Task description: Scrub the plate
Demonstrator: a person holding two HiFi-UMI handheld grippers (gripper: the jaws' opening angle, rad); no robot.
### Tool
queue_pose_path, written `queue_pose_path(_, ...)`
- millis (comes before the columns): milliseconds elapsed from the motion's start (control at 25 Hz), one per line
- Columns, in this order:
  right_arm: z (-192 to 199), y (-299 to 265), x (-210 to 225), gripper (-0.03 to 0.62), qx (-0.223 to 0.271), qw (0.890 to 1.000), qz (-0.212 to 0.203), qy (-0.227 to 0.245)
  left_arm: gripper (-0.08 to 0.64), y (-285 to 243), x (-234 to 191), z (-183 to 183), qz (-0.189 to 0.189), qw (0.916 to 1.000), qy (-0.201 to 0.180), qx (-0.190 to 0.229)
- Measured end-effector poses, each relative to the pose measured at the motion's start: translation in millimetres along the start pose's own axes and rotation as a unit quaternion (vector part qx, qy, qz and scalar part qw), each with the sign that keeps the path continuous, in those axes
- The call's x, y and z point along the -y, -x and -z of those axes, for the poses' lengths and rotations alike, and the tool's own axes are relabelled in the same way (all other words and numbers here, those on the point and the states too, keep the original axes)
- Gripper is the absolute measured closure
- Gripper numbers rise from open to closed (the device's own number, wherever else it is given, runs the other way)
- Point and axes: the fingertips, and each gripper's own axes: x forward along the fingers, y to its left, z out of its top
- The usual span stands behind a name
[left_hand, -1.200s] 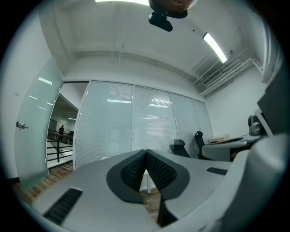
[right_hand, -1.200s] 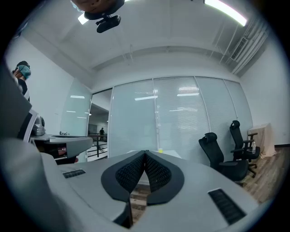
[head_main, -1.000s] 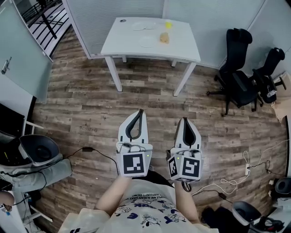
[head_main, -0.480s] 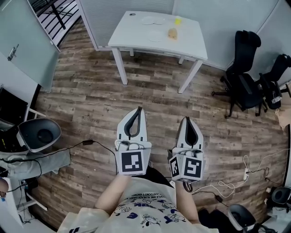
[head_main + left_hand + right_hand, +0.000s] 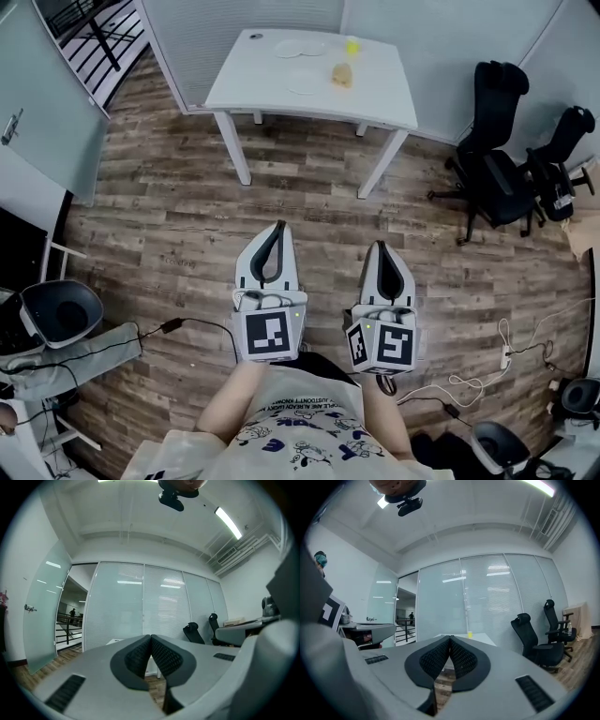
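Observation:
Far ahead stands a white table (image 5: 380, 98). On it lie two white plates (image 5: 302, 47) (image 5: 305, 82), a yellow cup (image 5: 352, 45) and a tan sponge-like lump (image 5: 342, 75). My left gripper (image 5: 278, 225) and right gripper (image 5: 382, 246) are held side by side over the wooden floor, close to the person's body and well short of the table. Both are shut with nothing between the pads. In the left gripper view the left gripper (image 5: 150, 637) shows its jaws closed tip to tip. The right gripper (image 5: 450, 638) looks the same, with the yellow cup (image 5: 469, 634) small in the distance.
Two black office chairs (image 5: 497, 169) (image 5: 561, 155) stand at the right by the frosted glass wall. A grey chair (image 5: 61, 314) and a desk edge sit at the left. Cables (image 5: 192, 323) (image 5: 469, 380) trail across the floor near the person's feet.
The head view has swayed, so the table shifted right and then back left in the picture. Both grippers stay shut and side by side; the left one sits slightly lower.

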Motion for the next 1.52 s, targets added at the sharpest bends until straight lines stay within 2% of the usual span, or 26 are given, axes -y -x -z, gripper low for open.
queue_pose_path(200,1,-40,6,0.578,0.0,1.0,0.003,0.001,0.529,-38,-7,2,0.007,1.0,0.001,-0.003)
queue_pose_path(800,-4,-170,9,0.579,-0.004,1.0,0.022,-0.001,0.529,-159,-65,-4,0.018,0.9998,0.002,-0.002)
queue_pose_path(1520,10,-240,2,0.579,-0.021,1.0,0.003,-0.004,0.529,-210,-104,8,-0.011,0.9999,0.006,-0.011)
